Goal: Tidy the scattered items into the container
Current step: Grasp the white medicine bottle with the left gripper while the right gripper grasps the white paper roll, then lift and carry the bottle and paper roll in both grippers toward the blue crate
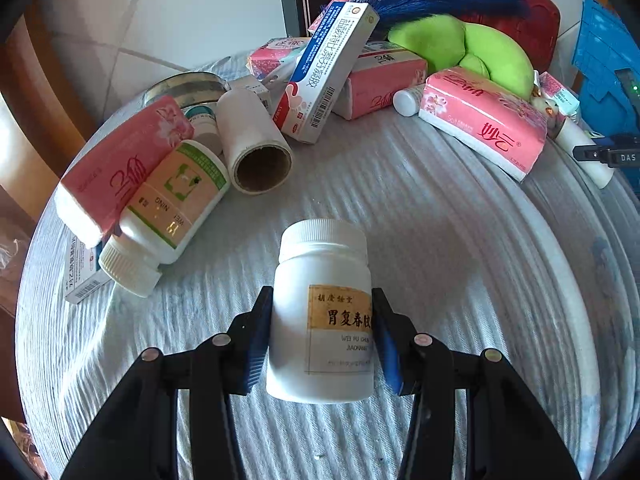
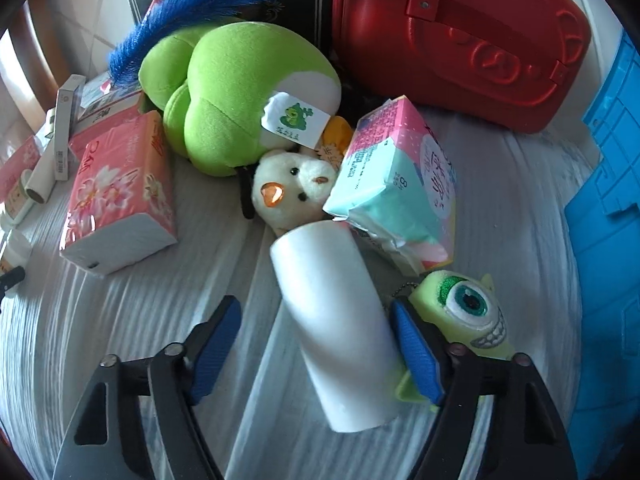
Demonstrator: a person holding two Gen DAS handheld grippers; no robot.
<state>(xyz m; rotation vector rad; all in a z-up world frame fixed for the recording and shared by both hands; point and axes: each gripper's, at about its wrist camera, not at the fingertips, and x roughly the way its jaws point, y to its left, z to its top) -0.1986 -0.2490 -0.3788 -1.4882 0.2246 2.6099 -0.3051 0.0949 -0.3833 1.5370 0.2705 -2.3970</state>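
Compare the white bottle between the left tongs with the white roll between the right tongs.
The bottle has a ribbed cap and a yellow printed label; the roll is plain and unmarked. The bottle is squat; the roll is longer. Both pads press the bottle; only one pad touches the roll. Both are white cylinders on the striped cloth.

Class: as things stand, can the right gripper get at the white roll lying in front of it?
Probably yes. The white roll already lies between the right gripper fingers, with bare cloth on one side; only the one-eyed toy crowds the other finger.
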